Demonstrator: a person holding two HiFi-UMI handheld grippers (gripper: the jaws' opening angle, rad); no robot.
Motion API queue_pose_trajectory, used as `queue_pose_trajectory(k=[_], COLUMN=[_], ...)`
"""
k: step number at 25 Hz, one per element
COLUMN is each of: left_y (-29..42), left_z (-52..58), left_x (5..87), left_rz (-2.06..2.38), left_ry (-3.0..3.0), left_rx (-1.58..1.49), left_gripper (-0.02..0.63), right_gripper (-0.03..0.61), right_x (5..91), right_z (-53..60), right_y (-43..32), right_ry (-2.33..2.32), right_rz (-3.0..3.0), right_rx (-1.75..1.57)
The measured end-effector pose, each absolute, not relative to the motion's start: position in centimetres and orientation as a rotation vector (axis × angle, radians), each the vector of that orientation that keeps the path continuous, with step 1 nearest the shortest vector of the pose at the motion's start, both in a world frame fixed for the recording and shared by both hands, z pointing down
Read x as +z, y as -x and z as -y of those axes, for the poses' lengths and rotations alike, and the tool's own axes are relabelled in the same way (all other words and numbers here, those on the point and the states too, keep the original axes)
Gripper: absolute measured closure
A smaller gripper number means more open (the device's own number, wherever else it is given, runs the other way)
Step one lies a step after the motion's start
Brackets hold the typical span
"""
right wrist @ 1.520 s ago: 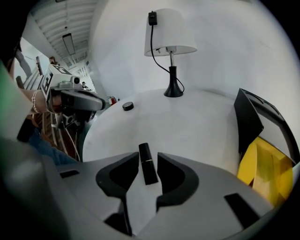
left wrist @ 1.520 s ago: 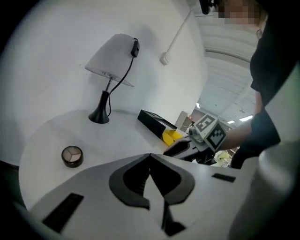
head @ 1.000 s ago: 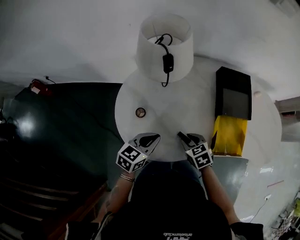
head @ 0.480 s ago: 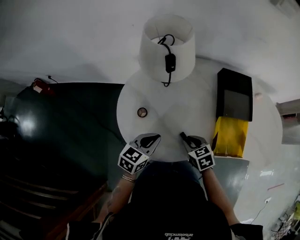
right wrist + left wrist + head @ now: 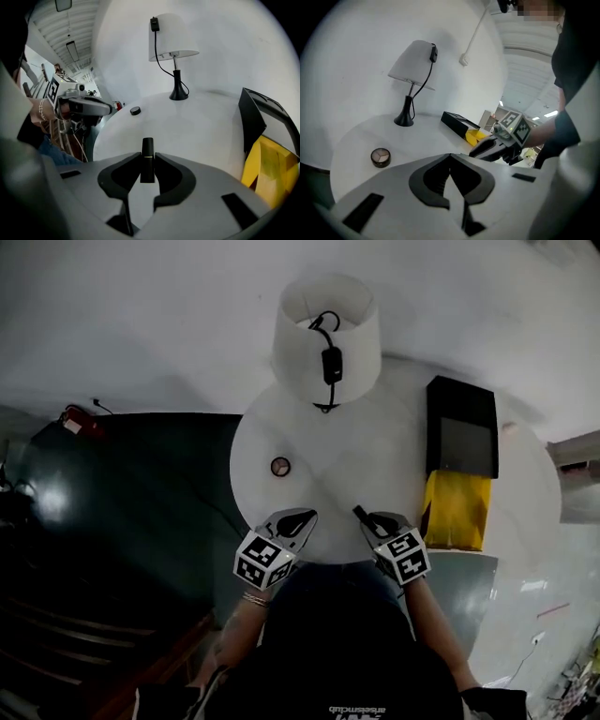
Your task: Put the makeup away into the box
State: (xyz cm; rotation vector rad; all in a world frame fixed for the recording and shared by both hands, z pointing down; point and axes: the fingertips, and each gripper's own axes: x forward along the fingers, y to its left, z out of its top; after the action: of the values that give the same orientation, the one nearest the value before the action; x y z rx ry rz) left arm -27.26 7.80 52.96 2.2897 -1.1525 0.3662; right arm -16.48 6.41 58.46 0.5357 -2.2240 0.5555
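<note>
Gripping a slim black lipstick [image 5: 147, 149] with a thin gold band, the right gripper [image 5: 148, 164] has just been closing its jaws, which now press the upright tube's sides. To its right lies the black-and-yellow box [image 5: 262, 159]. Ahead-left sits a round dark compact [image 5: 135, 110]. Farther left, the left gripper [image 5: 450, 157] is closed and empty.

Soft light from ceiling strips [image 5: 71, 48] leaves the white table [image 5: 375, 456] bright with faint shadows, while fisheye bending marks all views and the gripper views' corners go black.
</note>
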Motion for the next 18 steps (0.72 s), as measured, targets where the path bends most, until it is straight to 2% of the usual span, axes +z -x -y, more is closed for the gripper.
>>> queue_pose_trajectory(k=[18], left_y=[23.6], left_z=[-7.5], left_x=[52.3], left_rz=[1.044], left_ry=[-2.391], left_rx=[0.326], left_gripper=[0.603], right_gripper=[0.476], right_x=[52.4], right_z=[-5.8], right_y=[14.7], right_ry=[-0.635], right_rz=[2.32], right_rx=[0.492])
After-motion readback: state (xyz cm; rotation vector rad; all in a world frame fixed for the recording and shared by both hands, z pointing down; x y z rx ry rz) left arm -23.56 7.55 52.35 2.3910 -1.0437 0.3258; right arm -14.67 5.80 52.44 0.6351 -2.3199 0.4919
